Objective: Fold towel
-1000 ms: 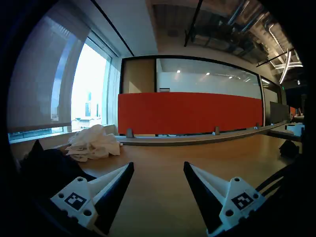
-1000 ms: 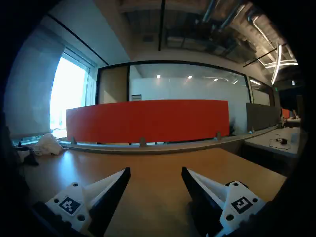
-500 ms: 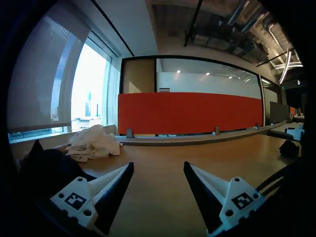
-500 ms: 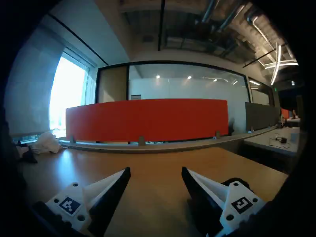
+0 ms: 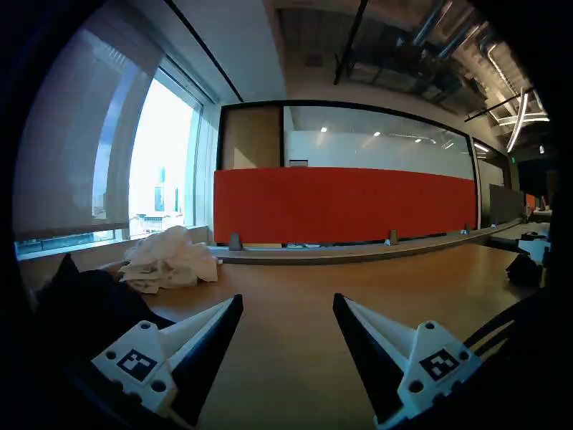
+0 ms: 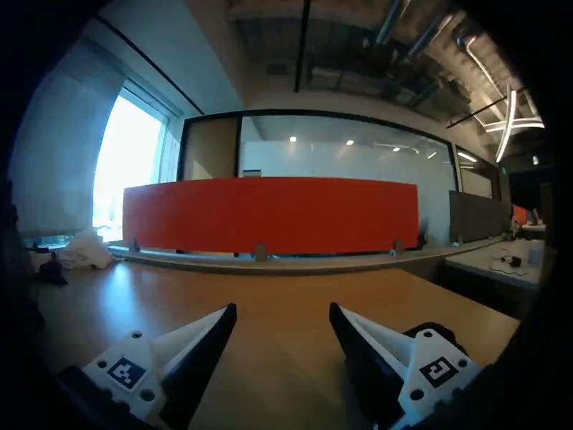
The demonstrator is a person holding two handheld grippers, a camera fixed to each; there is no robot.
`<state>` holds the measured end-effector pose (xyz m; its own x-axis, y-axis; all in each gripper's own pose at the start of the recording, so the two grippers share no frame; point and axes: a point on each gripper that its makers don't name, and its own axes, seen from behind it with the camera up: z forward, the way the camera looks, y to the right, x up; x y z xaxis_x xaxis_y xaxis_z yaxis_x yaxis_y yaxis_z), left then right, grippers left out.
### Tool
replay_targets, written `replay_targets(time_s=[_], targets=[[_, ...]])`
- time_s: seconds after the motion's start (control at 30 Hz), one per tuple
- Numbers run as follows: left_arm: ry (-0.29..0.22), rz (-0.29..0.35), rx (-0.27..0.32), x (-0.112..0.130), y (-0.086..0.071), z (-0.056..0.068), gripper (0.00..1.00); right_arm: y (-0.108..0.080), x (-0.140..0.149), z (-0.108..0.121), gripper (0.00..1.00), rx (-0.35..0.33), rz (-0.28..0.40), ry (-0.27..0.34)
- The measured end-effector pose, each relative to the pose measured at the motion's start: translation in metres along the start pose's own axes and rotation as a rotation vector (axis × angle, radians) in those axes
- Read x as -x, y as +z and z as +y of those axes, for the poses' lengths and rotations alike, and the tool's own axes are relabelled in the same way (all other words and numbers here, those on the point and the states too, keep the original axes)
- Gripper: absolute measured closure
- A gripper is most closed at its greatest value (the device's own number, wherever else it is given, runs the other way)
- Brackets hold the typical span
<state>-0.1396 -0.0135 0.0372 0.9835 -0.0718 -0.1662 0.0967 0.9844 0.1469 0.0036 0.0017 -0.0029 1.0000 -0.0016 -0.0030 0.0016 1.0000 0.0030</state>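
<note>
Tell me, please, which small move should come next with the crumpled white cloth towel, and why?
Probably bring the left gripper forward and leftward to the crumpled white cloth towel. It lies in an untouched heap on the light wooden table, ahead-left of that open, empty gripper; from the right gripper, also open, it looks farther away.

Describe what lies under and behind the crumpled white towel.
The crumpled white cloth towel sits on the brown wooden table, with a bright glass window behind it. Whatever lies beneath its folds is covered.
</note>
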Motion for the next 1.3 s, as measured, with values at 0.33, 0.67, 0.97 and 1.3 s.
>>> replay_targets(time_s=[0.33,0.67,0.97,1.3], targets=[[0.0,0.0,0.0,0.0003,-0.0005,0.0002,0.06,0.0004,0.0013,0.0003,0.0,0.002,-0.002,0.0],[0.0,0.0,0.0,0.0004,-0.0008,0.0005,0.07,0.0003,0.0022,-0.0004,0.0,-0.002,-0.005,0.001],[0.001,0.0,0.0,0.0004,-0.0005,0.001,0.07,0.0005,0.0035,-0.0009,0.0,-0.002,-0.004,0.002],[0.001,0.0,0.0,-0.0006,-0.0001,0.0002,0.06,0.0005,0.0041,-0.0011,0.0,-0.002,-0.004,0.001]])
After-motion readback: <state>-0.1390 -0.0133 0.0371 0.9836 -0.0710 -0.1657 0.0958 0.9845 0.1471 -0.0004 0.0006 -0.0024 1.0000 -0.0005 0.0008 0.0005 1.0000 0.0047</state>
